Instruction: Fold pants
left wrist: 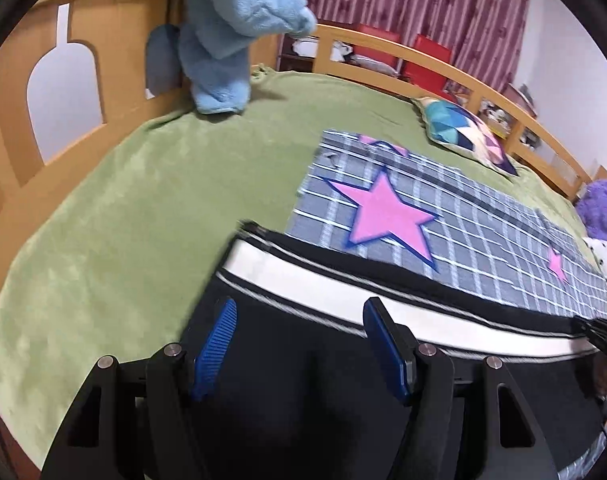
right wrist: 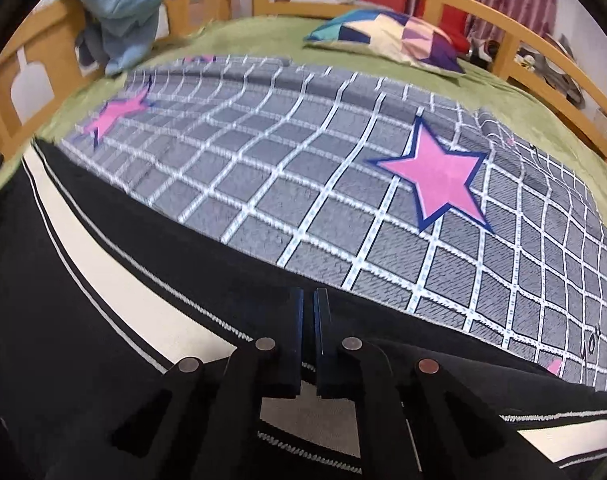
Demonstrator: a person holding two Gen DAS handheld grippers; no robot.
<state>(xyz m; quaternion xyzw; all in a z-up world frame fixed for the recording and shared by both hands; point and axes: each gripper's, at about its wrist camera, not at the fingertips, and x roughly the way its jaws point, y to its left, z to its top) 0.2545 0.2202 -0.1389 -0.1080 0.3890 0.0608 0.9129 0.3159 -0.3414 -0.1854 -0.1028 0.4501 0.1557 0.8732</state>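
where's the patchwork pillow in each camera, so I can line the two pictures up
Left wrist view: the patchwork pillow lies at upper right on the green blanket, beside the wooden rail.
Right wrist view: the patchwork pillow lies at top, right of centre, beyond the grey checked cloth.
Shared landmark: the blue plush toy, upper left in both.

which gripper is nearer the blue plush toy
Left. The left gripper hovers open nearer the fluffy light-blue plush toy at the headboard corner; the right gripper, fingers closed over the black white-striped pants, sits farther.
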